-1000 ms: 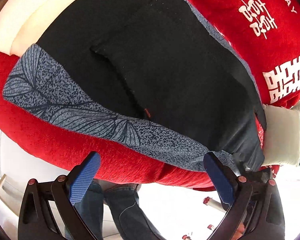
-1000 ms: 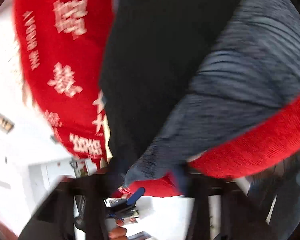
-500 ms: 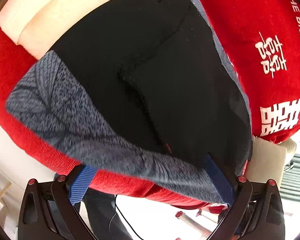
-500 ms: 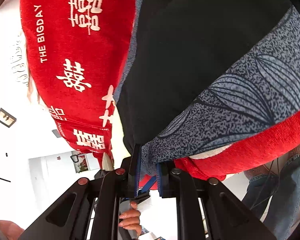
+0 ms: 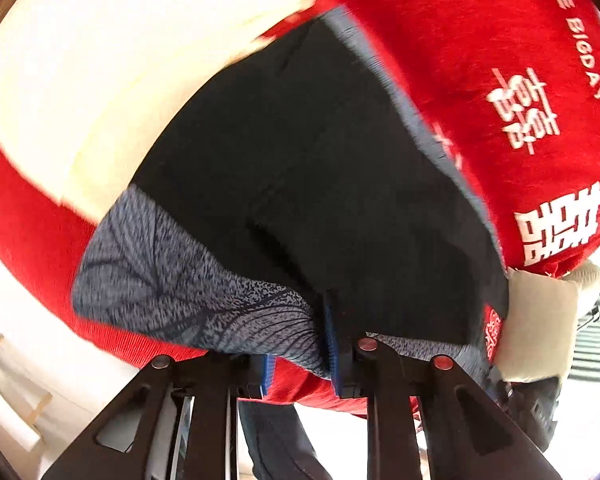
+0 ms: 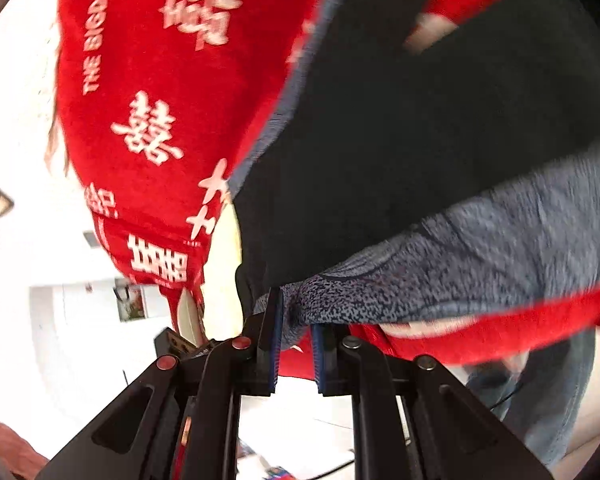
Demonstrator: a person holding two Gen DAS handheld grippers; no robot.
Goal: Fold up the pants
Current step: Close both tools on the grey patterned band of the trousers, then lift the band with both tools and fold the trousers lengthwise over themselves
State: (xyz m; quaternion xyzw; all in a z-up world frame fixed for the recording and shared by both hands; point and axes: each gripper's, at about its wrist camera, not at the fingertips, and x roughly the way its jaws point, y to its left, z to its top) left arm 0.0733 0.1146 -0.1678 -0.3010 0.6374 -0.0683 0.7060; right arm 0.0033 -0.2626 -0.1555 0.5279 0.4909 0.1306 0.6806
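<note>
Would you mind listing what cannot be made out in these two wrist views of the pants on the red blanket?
- Left wrist view: the left gripper is shut on the patterned band; its pads cover the pinched fabric.
- Right wrist view: motion blur smears the pants, and the right gripper hides the held corner.
- Both views: the red blanket runs past the frame edges, so its full extent is cut off.

The supporting surface is a bed covered with a red blanket (image 5: 512,60) printed with white characters and the words "THE BIGDAY". A cream sheet (image 5: 112,92) is exposed at the far left, beyond the blanket's edge. The pants (image 5: 320,184) lie directly on the blanket: black fabric with a grey-blue leaf-patterned band (image 5: 168,280) along the near edge. A cream pillow (image 5: 540,324) sits at the near right corner, just beside the pants. In the right wrist view the same blanket (image 6: 148,92) fills the left side.
</note>
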